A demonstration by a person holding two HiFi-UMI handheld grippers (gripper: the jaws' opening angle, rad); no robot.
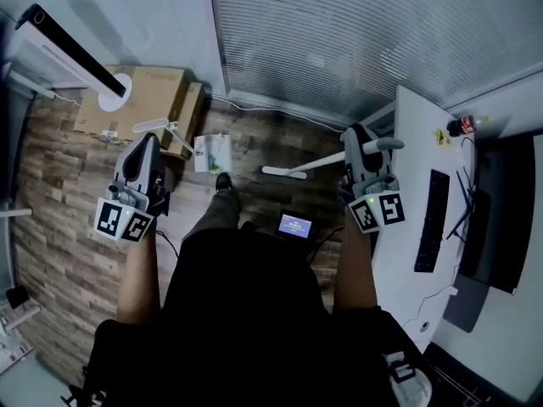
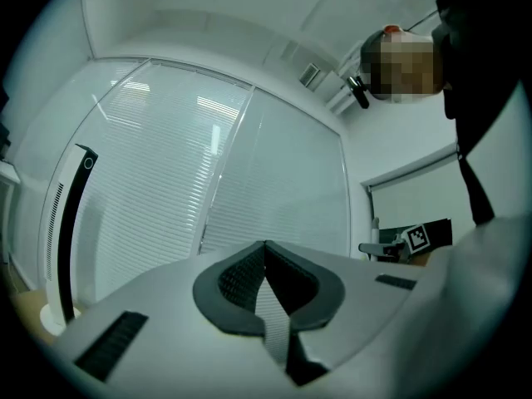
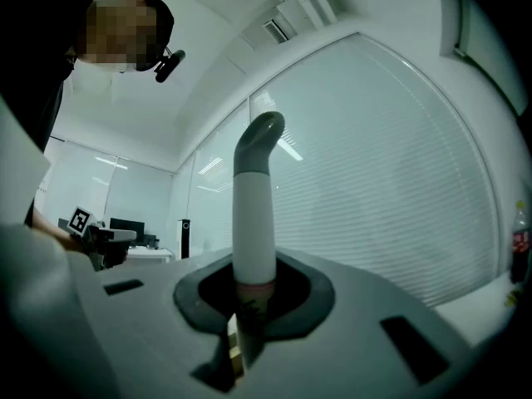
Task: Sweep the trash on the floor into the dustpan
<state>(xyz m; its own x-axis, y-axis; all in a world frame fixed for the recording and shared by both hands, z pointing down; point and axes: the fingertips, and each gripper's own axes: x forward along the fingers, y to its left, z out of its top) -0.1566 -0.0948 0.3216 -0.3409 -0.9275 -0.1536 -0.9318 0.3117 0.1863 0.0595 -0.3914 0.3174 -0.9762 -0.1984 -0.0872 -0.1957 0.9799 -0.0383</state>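
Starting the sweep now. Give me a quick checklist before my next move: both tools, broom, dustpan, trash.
1. Right tool on broom handle: ok, the handle stands gripped between its jaws.
2. Left tool on dustpan: not ok, its jaws are shut with nothing between them.
3. Dustpan placed on the wooden floor: ok, it stands ahead, beside the cardboard boxes.
4. Broom head down on the floor: cannot tell whether it touches.
5. Trash located: cannot tell, none can be made out on the floor.

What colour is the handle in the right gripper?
White broom handle with grey curved tip; right gripper view shows it best.
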